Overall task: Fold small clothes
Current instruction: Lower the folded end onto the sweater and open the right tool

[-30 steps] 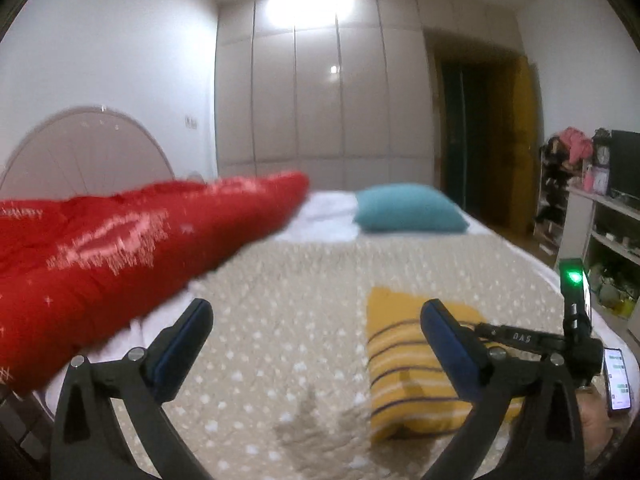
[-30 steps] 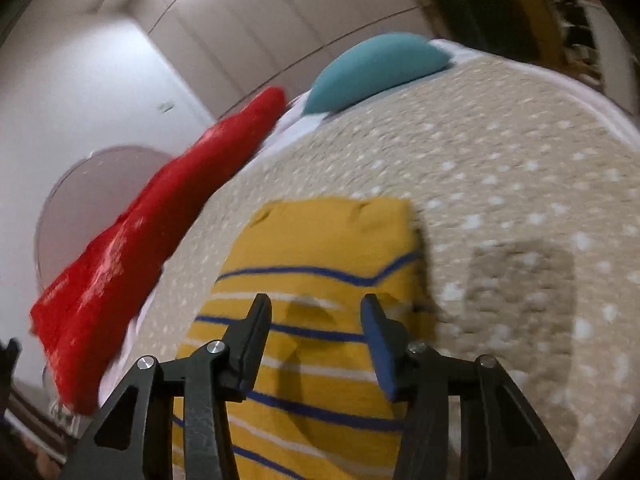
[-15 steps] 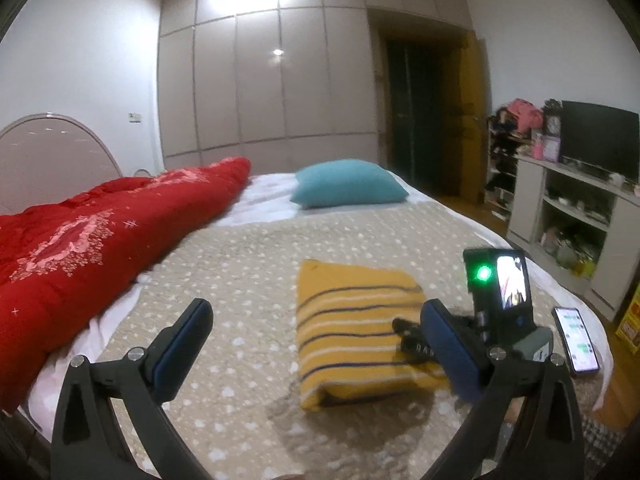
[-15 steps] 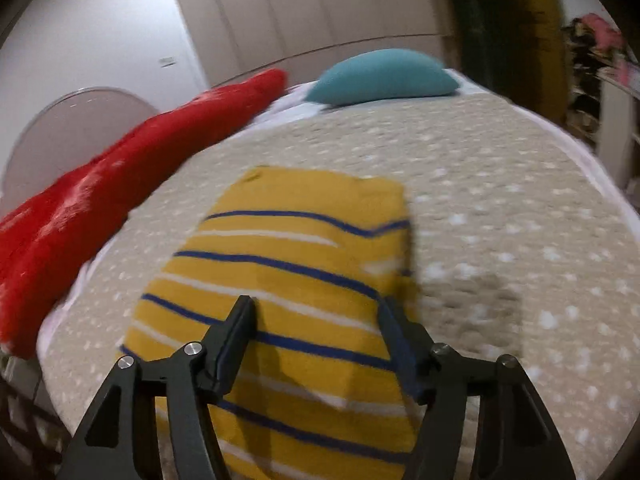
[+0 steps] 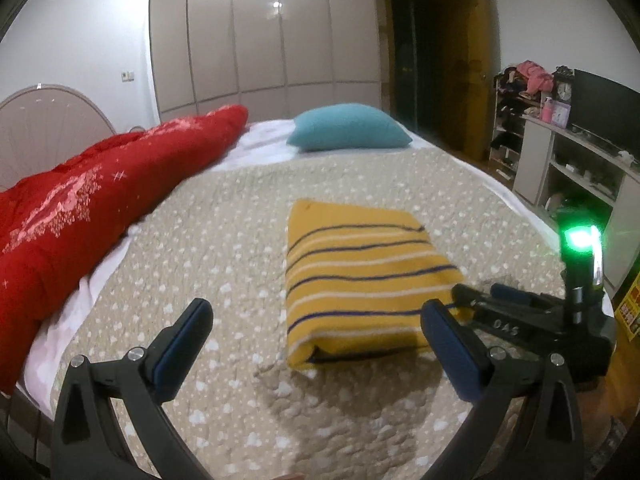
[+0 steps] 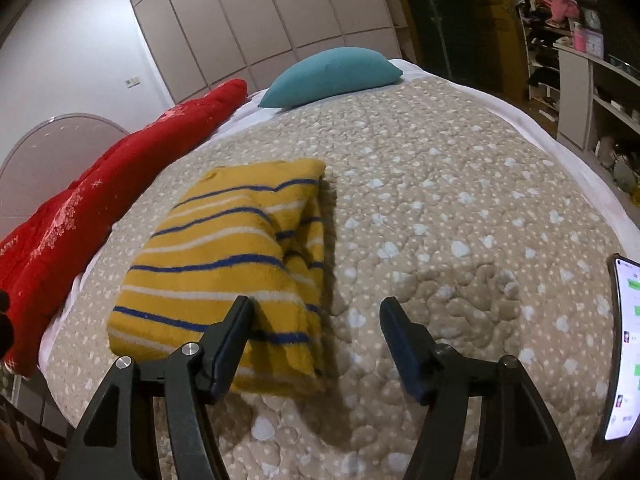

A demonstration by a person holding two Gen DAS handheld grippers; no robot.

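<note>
While both tongs hang spread and empty, left gripper (image 5: 316,340) and right gripper (image 6: 316,344), we note the top (image 6: 224,256) folded on the bed (image 6: 460,184), phone (image 6: 622,344) at 3 o'clock; snagging its loose right-hand layers could undo the fold

The small yellow top (image 5: 362,280) has thin blue and white stripes and looks soft and fuzzy. It is folded into a thick, neat block (a bit like a little pillow) and lies flat on the bed. From the right wrist view (image 6: 224,264) you can see the layers stacked at its right edge, with one folded flap lying on top.
</note>
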